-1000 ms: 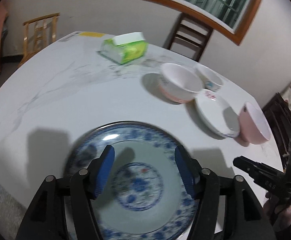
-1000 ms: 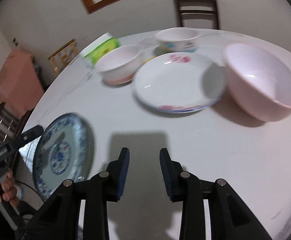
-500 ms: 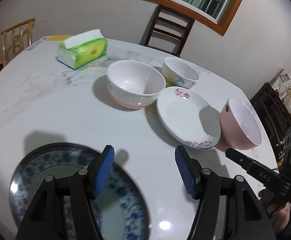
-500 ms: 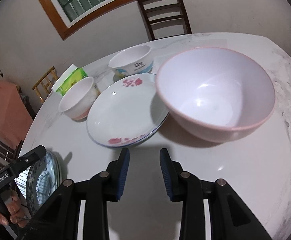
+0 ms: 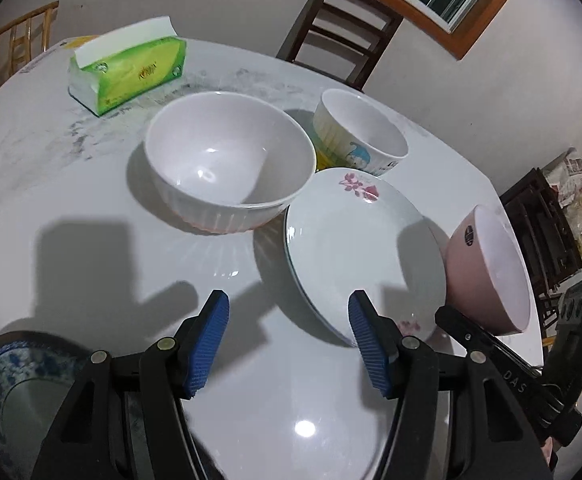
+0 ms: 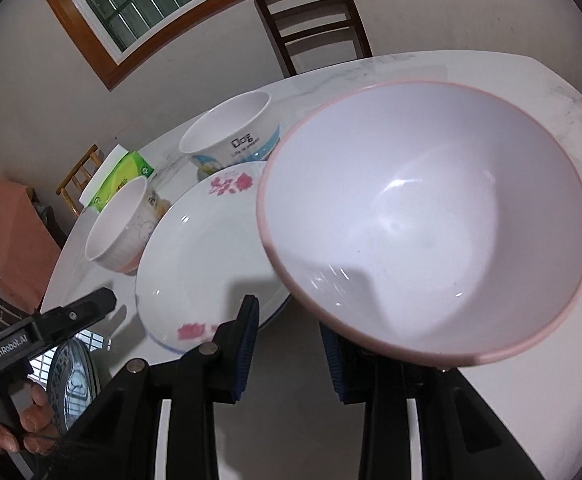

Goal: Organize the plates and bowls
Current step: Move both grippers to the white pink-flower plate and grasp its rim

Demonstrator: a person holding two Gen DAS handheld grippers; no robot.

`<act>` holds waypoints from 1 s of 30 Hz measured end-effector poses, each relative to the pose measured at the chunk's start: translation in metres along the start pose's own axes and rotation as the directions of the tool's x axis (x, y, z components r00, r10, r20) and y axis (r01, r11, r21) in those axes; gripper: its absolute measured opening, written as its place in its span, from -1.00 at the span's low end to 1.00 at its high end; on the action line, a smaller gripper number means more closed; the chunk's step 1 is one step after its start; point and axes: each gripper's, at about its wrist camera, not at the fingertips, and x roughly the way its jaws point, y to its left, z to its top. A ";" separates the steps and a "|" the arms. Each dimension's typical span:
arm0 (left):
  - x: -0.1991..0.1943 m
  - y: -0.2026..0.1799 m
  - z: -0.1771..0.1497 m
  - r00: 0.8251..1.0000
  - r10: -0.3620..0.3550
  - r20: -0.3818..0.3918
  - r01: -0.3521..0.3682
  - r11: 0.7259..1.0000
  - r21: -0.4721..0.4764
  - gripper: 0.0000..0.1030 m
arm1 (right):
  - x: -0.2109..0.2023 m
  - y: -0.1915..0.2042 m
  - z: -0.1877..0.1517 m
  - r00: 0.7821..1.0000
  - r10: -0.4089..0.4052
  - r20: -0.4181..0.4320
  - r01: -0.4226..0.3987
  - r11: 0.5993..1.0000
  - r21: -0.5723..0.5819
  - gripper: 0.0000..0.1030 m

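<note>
My left gripper hangs open over the bare table, holding nothing. Its right finger is at the near rim of a white plate with pink flowers. Left of that plate stands a white ribbed bowl, and behind it a small cartoon bowl. A blue-patterned plate lies at the bottom left. My right gripper is open and close to a pink bowl, whose near rim hides the tip of the right finger. The flowered plate lies to its left.
A green tissue box sits at the back left of the white marble table. A dark chair stands behind the table and a light wooden chair at far left. A hand holds the left tool.
My left gripper moved off the blue-patterned plate and right, toward the flowered plate. My right gripper closed in on the pink bowl, which now fills its view. Both stayed open.
</note>
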 end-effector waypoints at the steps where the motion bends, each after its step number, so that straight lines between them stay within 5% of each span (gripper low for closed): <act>1: 0.002 0.000 0.001 1.000 -0.001 -0.004 0.001 1.000 -0.002 0.12 | 0.003 -0.001 0.002 1.000 0.002 -0.002 -0.002 1.000 0.001 -0.37; 14: 0.047 -0.007 0.016 0.997 0.006 -0.078 -0.008 1.000 -0.020 -0.17 | 0.031 -0.010 0.028 1.000 -0.005 -0.007 0.005 1.000 -0.003 -0.41; 20: 0.052 -0.010 0.018 0.998 0.013 -0.065 -0.013 1.000 0.010 -0.39 | 0.045 -0.008 0.038 1.000 0.008 -0.021 -0.009 0.999 -0.035 -0.76; 30: 0.054 -0.008 0.017 0.998 0.023 -0.062 -0.020 0.999 0.045 -0.73 | 0.045 -0.014 0.039 0.999 0.042 -0.035 -0.042 0.999 -0.009 -0.78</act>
